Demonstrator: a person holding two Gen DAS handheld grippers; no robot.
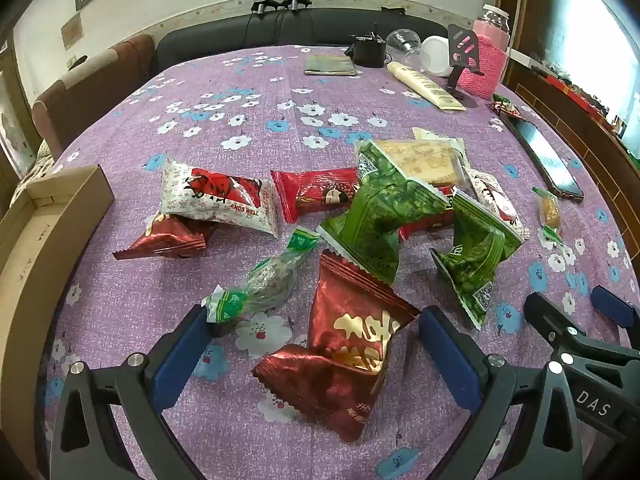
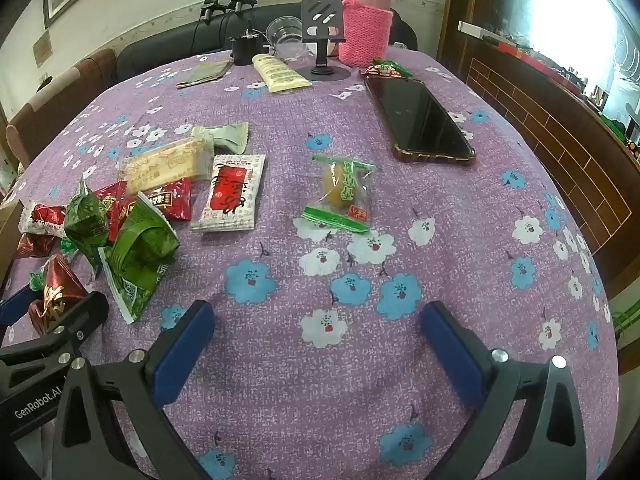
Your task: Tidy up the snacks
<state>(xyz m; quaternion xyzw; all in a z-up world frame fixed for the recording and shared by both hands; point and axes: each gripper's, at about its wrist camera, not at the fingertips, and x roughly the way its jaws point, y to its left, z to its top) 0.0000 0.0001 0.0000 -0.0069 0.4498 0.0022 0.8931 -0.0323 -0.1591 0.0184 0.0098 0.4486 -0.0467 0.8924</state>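
Both hand-held grippers spread, empty: left hand-held gripper [image 1: 312, 332] over dark red packet [image 1: 344, 360]; crinkly foil may slip, nudging green packet [image 1: 376, 220] beside.

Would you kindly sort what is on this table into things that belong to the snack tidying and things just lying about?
Belongs to the job:
- snack packets
- yellow candy
- cardboard box
- left gripper, open
- right gripper, open

Just lying about:
- phone
- pink-sleeved bottle
- phone stand
- cream tube
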